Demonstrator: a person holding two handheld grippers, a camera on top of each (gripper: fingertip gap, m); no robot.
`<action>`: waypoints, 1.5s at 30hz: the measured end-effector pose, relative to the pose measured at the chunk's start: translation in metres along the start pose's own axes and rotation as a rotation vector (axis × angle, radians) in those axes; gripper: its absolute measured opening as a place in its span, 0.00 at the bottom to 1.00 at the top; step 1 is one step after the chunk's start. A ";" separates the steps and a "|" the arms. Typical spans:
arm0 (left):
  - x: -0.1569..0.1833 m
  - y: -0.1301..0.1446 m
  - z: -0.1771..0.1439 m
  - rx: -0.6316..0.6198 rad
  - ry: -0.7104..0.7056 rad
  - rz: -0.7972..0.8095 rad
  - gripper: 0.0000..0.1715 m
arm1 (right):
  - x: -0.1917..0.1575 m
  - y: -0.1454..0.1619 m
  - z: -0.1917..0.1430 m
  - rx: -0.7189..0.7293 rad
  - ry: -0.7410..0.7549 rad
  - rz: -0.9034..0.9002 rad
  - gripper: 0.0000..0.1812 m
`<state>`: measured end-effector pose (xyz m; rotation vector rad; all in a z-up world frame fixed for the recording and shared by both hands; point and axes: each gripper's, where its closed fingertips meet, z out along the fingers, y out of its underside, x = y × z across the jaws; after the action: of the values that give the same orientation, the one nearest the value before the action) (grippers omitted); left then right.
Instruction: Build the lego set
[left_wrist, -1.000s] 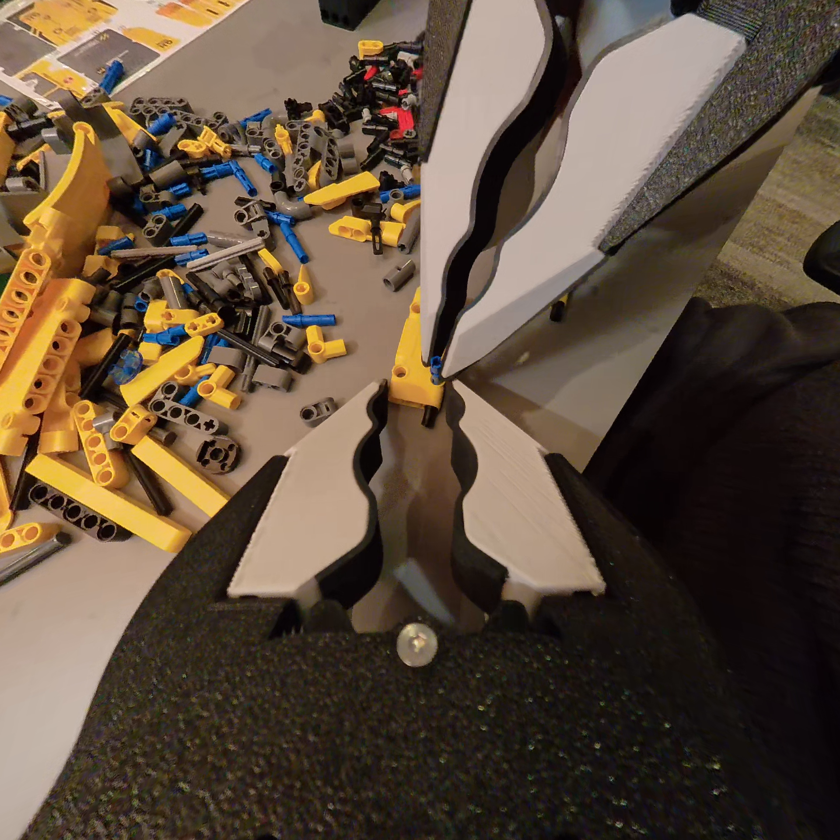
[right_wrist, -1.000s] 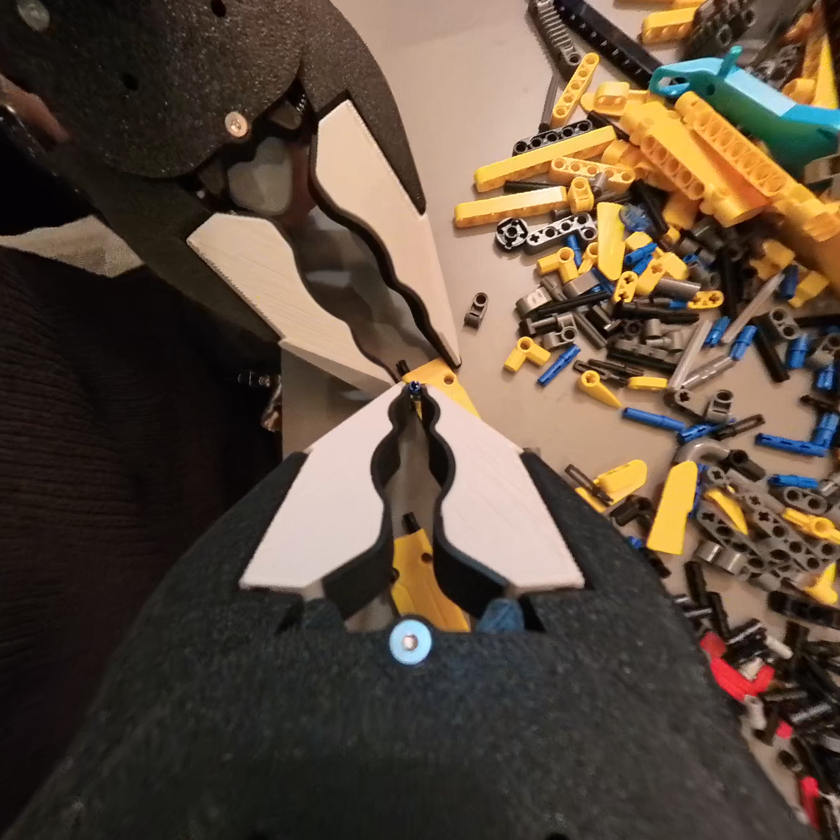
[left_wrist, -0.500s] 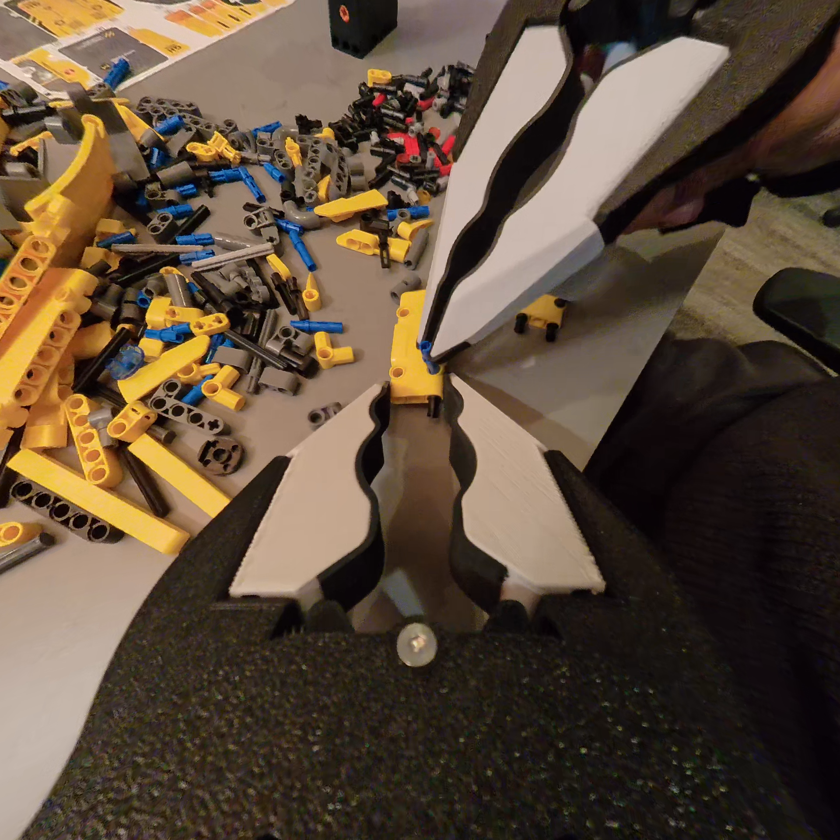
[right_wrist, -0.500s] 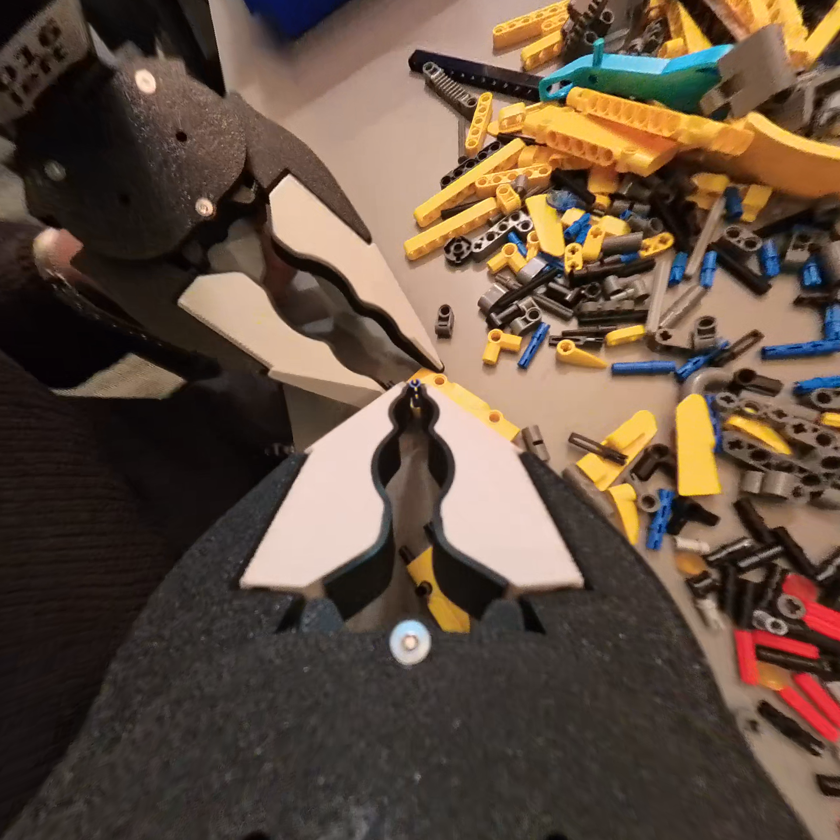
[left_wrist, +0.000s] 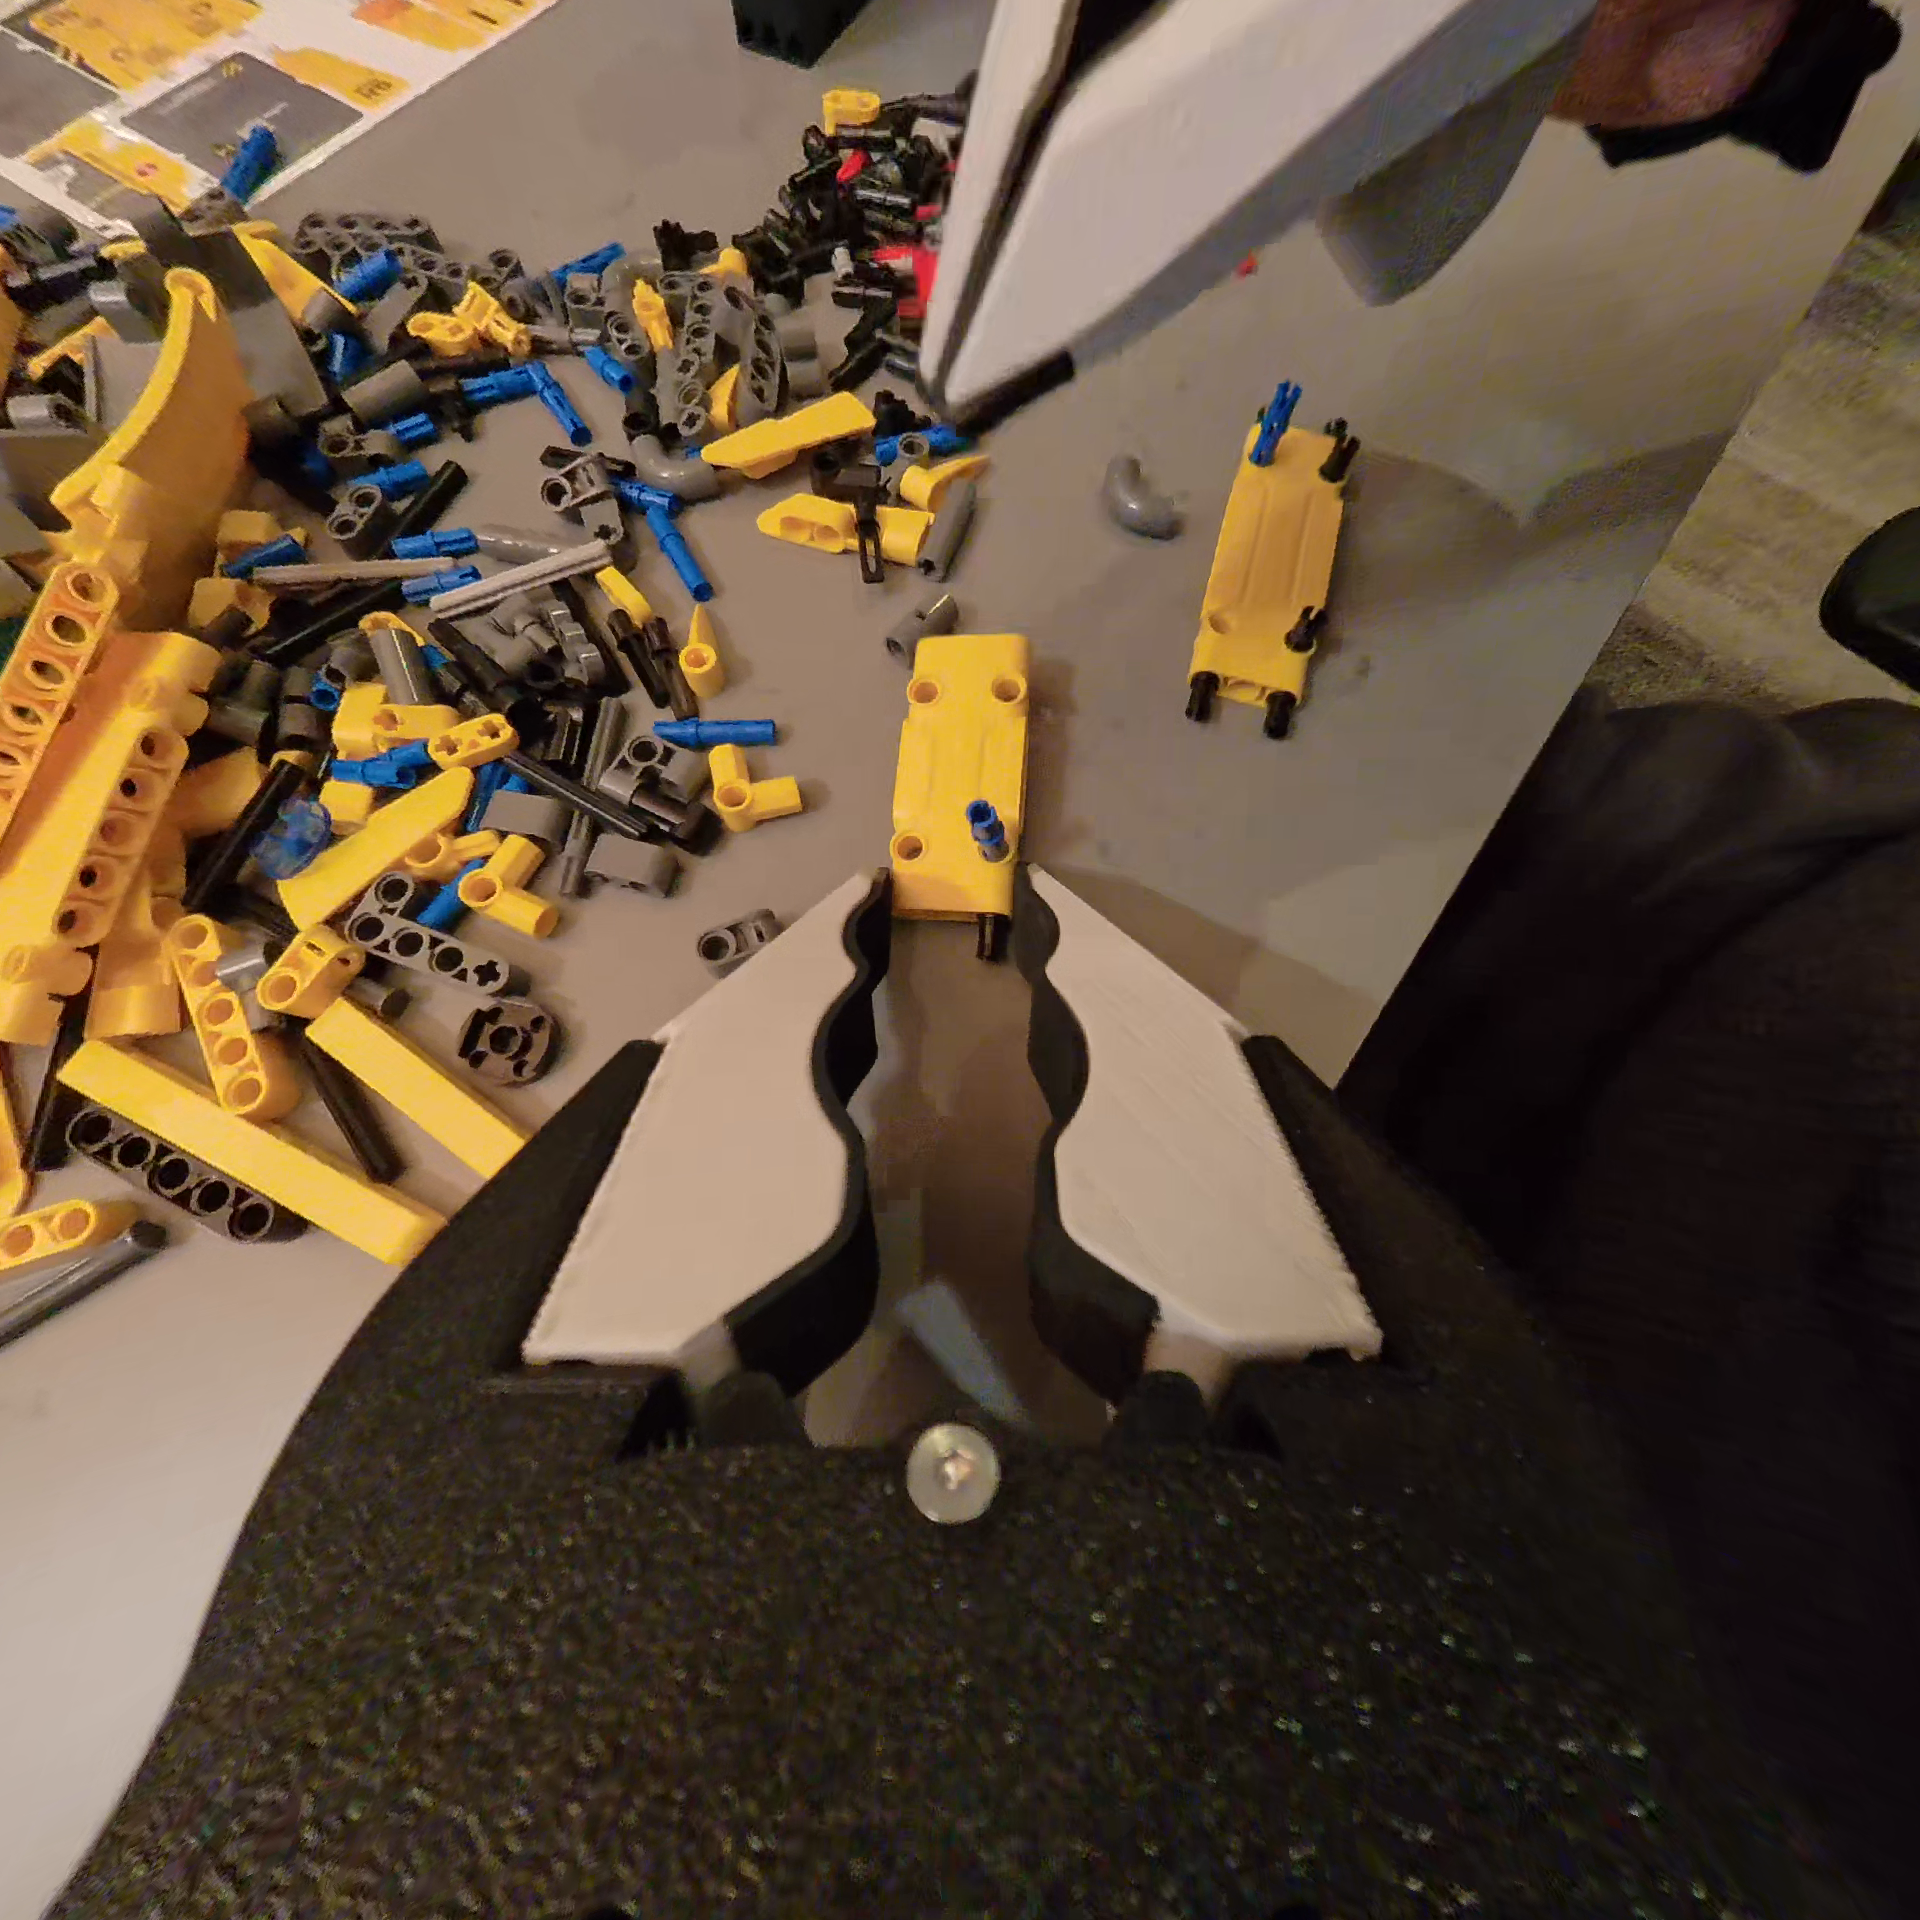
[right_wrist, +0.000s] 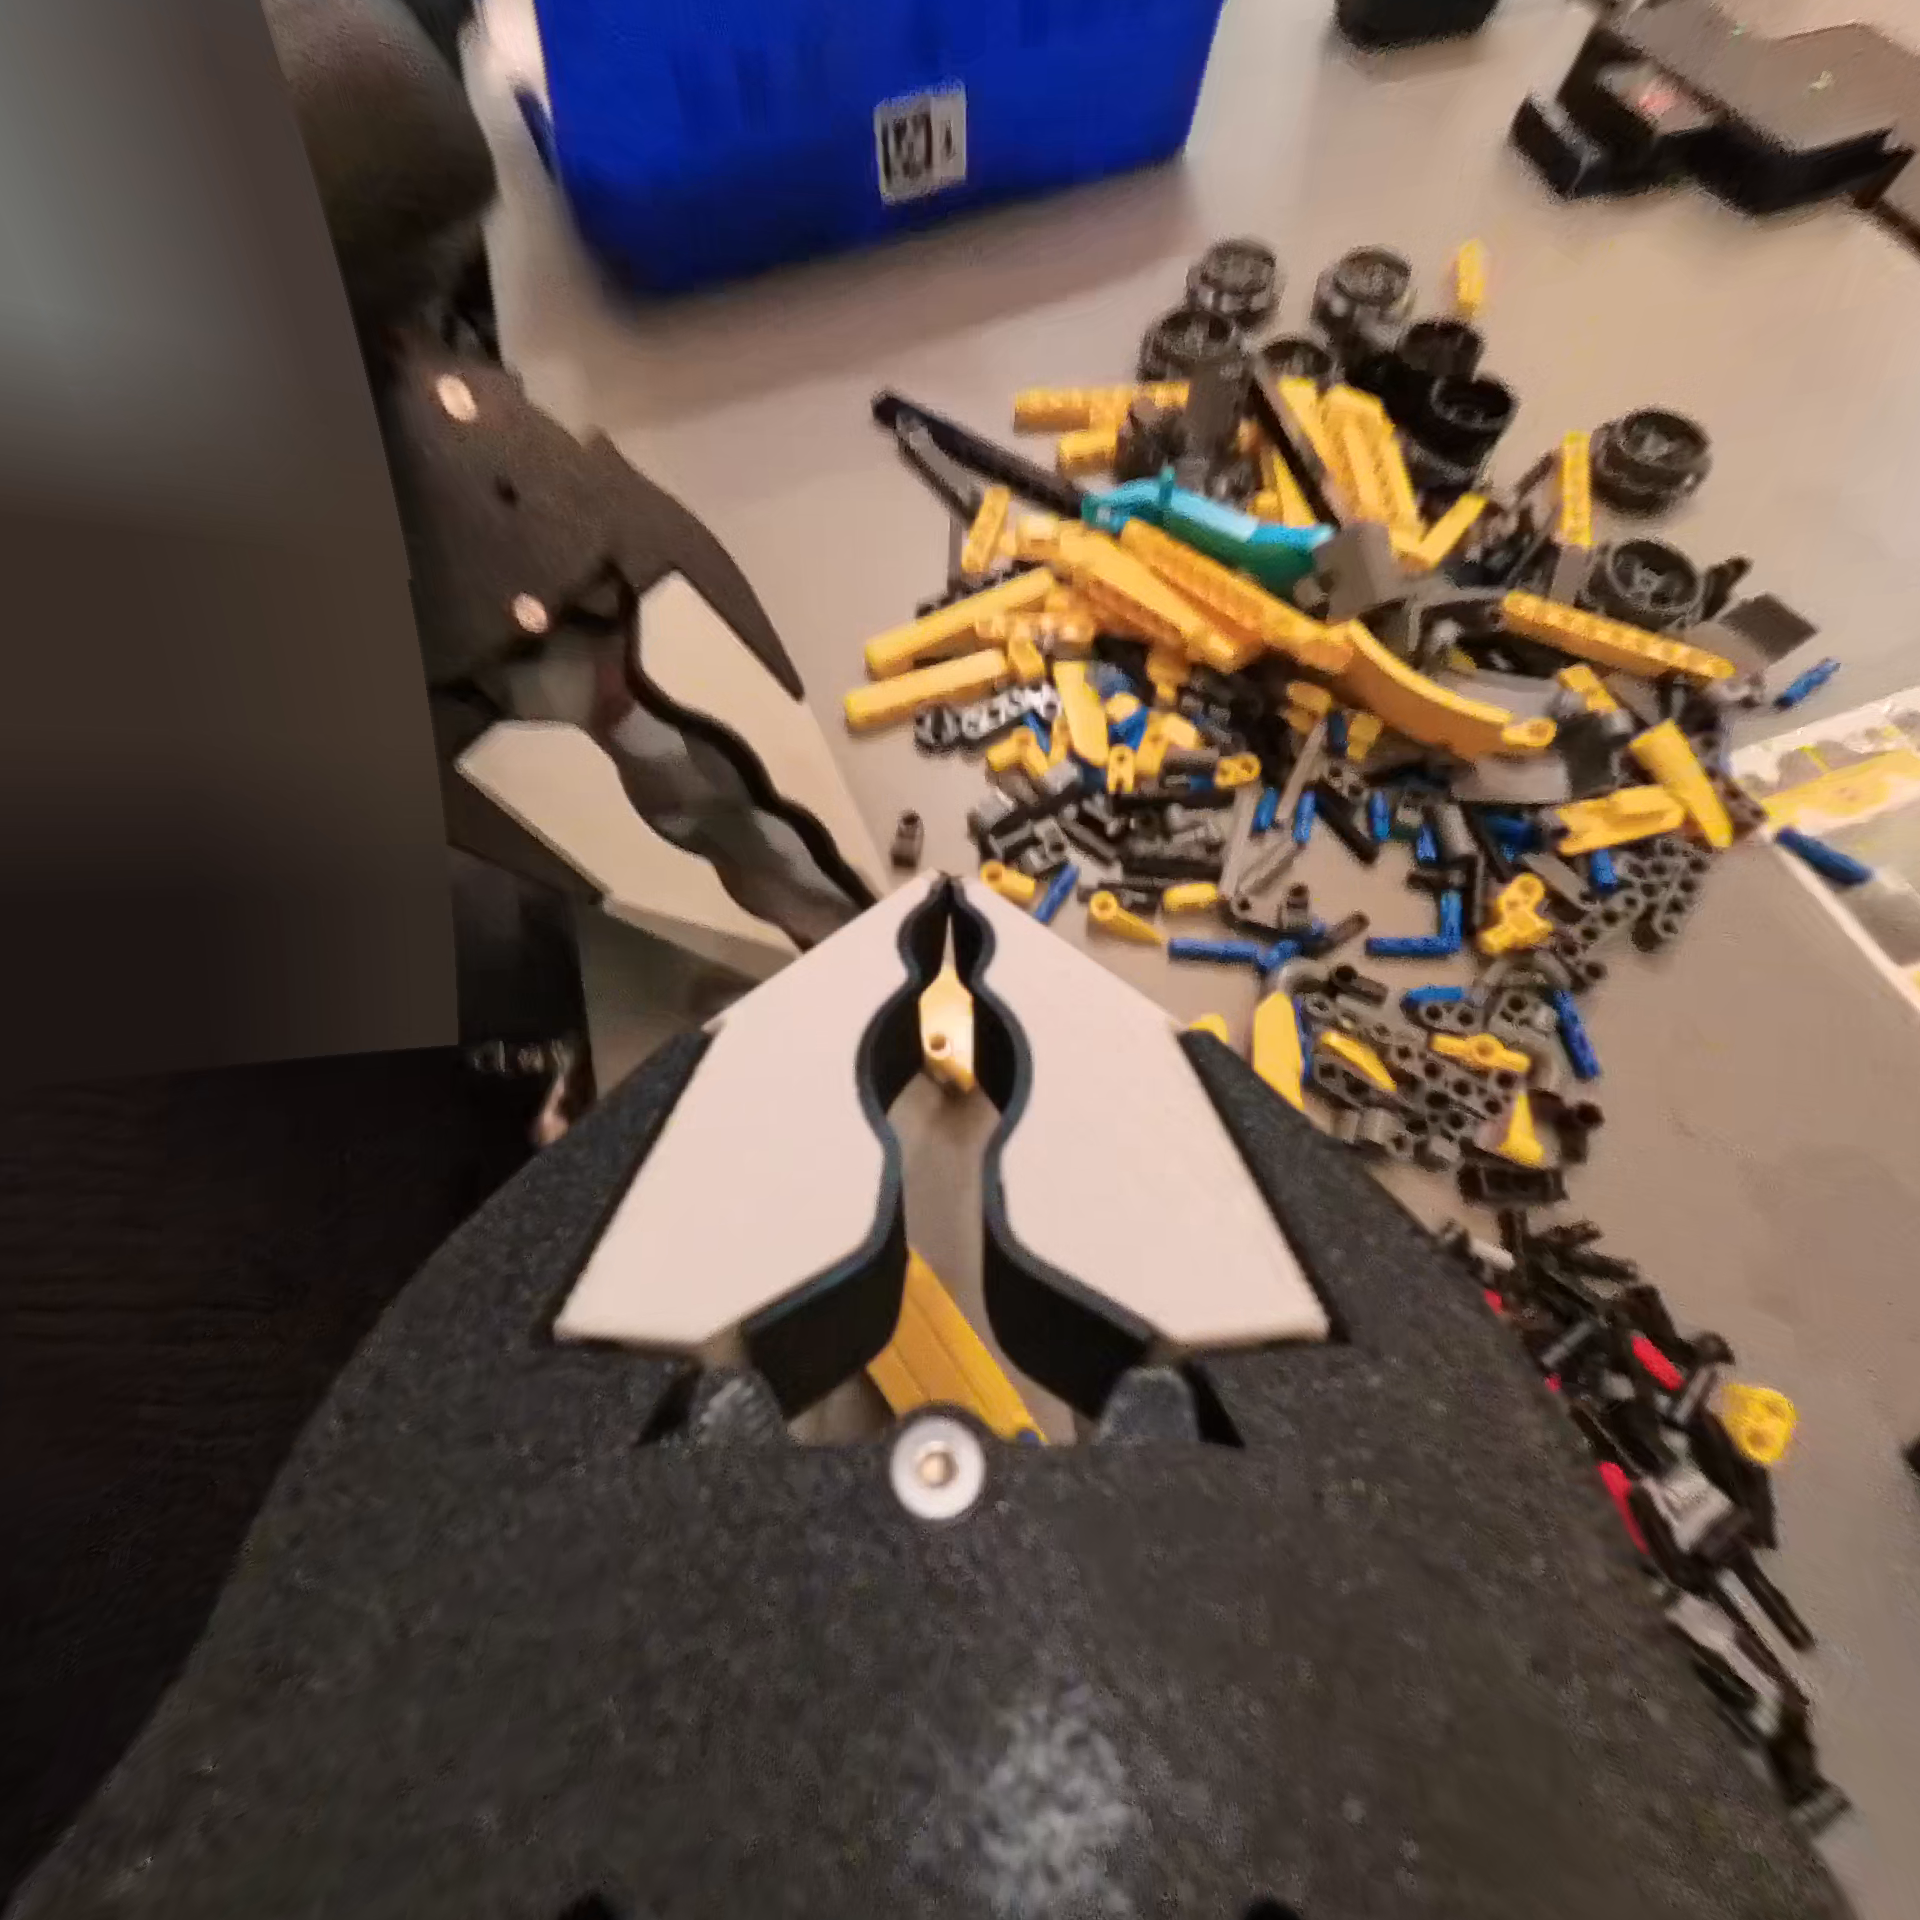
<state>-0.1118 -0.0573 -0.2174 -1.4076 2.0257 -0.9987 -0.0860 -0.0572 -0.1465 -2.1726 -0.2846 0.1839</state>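
My left gripper (left_wrist: 951, 896) is shut on the near end of a yellow panel (left_wrist: 961, 748) and holds it flat above the grey table (left_wrist: 1143, 831). A blue pin (left_wrist: 987, 826) stands in one of the panel's holes and a black pin (left_wrist: 992, 935) sticks out of its near edge. My right gripper (right_wrist: 948, 883) is shut with nothing seen between its tips. It hangs above and beyond the panel, clear of it, and shows in the left wrist view (left_wrist: 945, 379). The panel shows through the gap between its fingers (right_wrist: 951, 1029).
A second yellow panel (left_wrist: 1268, 561) with blue and black pins lies right of the held one, by a grey elbow piece (left_wrist: 1138, 499). A heap of yellow, black, grey and blue parts (left_wrist: 312, 675) covers the left. A blue bin (right_wrist: 862, 125) and black wheels (right_wrist: 1444, 343) stand far off.
My right gripper let go of the blue pin, now seated in the panel, and has lifted up and away. My left gripper still holds the panel.
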 end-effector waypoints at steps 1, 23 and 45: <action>0.000 0.000 0.000 0.000 -0.008 0.012 0.14 | -0.003 0.006 0.002 -0.031 -0.006 -0.017 0.00; -0.018 -0.037 -0.032 0.339 0.029 -0.235 0.38 | -0.005 -0.010 0.012 0.004 -0.118 0.048 0.03; 0.008 -0.082 -0.076 0.730 0.293 -0.324 0.15 | -0.044 -0.056 -0.014 0.554 -0.438 0.615 0.02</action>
<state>-0.1217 -0.0597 -0.1058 -1.2290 1.3634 -1.9312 -0.1332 -0.0484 -0.0918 -1.5873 0.1910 0.9705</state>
